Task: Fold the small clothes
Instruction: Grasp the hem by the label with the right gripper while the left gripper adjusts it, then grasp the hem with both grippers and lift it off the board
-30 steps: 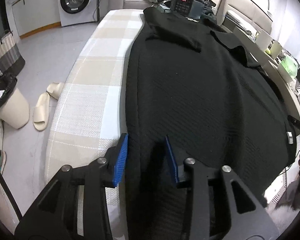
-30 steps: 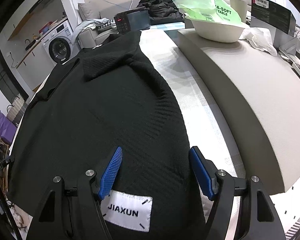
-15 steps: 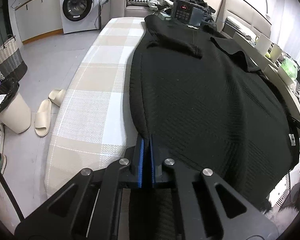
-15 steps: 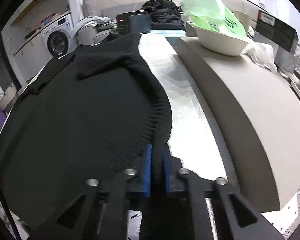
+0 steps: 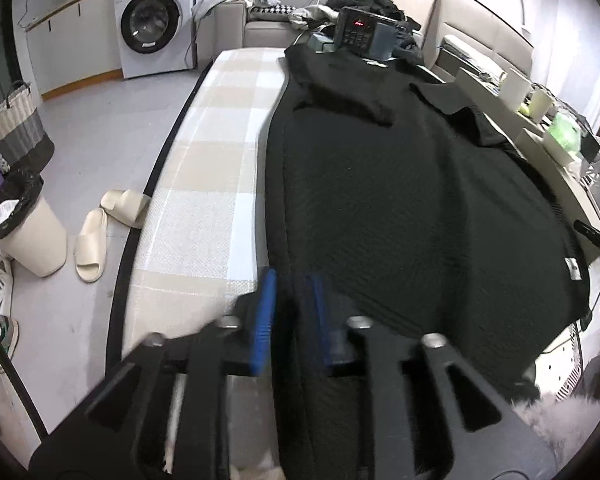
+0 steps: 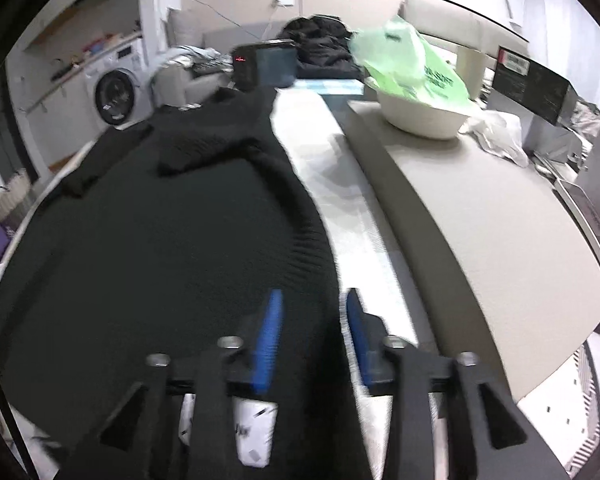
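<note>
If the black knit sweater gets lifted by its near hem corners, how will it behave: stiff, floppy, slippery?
The black knit sweater will probably be floppy: it lies flat and follows the checked mattress, one sleeve already folded limp across it. The thick ribbed knit suggests some weight, so its middle likely sags. The coarse texture probably grips the blue pads rather than slipping.
</note>
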The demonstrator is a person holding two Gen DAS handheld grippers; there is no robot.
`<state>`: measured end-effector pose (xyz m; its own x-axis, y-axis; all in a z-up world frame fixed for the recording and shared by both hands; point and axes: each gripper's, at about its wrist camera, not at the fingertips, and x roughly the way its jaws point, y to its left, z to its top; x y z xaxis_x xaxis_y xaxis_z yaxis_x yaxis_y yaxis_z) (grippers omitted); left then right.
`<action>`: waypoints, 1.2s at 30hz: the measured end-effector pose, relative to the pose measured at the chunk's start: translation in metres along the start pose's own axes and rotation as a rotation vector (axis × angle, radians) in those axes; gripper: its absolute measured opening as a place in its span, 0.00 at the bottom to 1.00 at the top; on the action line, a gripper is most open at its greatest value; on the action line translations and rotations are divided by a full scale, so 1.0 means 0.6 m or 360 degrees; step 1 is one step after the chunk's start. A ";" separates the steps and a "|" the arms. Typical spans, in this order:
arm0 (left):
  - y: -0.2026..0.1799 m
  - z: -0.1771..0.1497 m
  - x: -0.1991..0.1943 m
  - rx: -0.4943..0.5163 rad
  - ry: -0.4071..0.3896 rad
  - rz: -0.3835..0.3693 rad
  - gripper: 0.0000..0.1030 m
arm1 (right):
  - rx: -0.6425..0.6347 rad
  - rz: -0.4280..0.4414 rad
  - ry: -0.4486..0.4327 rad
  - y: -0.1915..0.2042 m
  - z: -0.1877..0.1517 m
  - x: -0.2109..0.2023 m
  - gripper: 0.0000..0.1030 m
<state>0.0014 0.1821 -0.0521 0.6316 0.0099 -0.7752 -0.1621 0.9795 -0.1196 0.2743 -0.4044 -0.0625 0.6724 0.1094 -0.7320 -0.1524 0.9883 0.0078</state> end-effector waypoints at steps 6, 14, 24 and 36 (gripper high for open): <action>-0.015 -0.036 -0.044 0.0006 -0.0090 -0.0059 0.47 | -0.0017 0.0151 0.0051 0.022 -0.017 -0.017 0.50; -0.064 -0.118 -0.102 0.0199 -0.0177 -0.0192 0.48 | -0.0105 0.0207 0.0091 0.050 -0.046 -0.044 0.50; -0.118 -0.169 -0.111 0.0451 -0.0140 -0.0180 0.57 | -0.0133 0.0240 0.0075 0.063 -0.059 -0.063 0.50; -0.093 -0.188 -0.107 0.0457 -0.0276 0.0061 0.01 | -0.0122 0.0209 0.0075 0.054 -0.066 -0.065 0.51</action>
<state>-0.1154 0.1039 -0.0657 0.7528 0.0576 -0.6558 0.0163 0.9942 0.1060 0.2143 -0.3811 -0.0607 0.6086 0.2303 -0.7593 -0.2929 0.9546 0.0547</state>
